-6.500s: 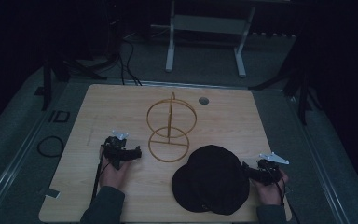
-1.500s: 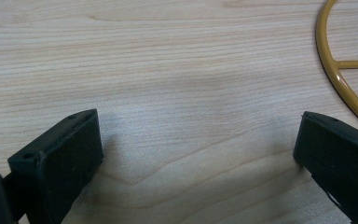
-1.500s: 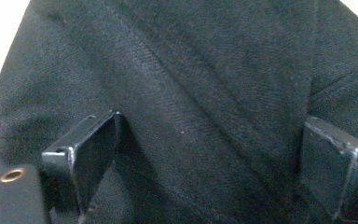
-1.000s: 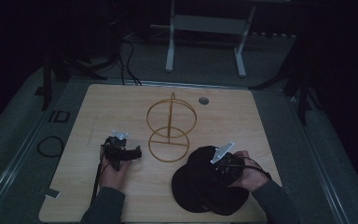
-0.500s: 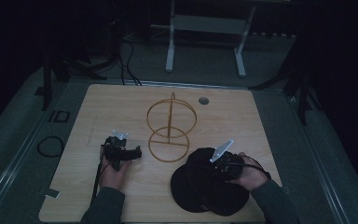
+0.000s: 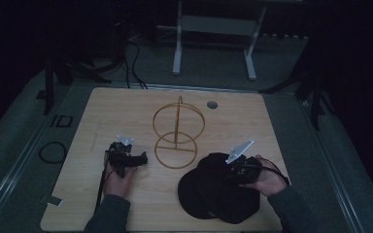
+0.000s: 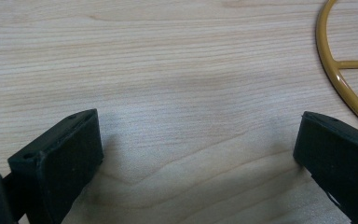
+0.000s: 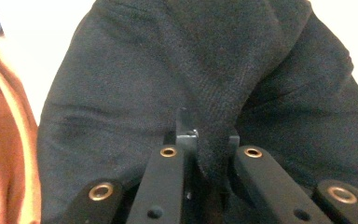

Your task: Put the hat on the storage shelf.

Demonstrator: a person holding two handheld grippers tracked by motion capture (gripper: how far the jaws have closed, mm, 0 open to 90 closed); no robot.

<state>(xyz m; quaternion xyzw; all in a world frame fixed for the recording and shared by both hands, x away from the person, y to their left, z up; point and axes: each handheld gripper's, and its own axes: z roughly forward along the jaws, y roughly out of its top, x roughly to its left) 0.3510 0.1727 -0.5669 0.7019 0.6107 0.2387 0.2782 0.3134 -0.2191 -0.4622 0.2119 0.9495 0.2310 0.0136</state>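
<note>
Right tongs [image 6: 238, 170] clamp a fold of the black hat [image 8: 205, 84], which lies on the tabletop [image 6: 126, 107] beneath them. Left tongs [image 7: 198, 154] rest wide apart, the gold wire stand [image 6: 176, 131] just beside them.
</note>
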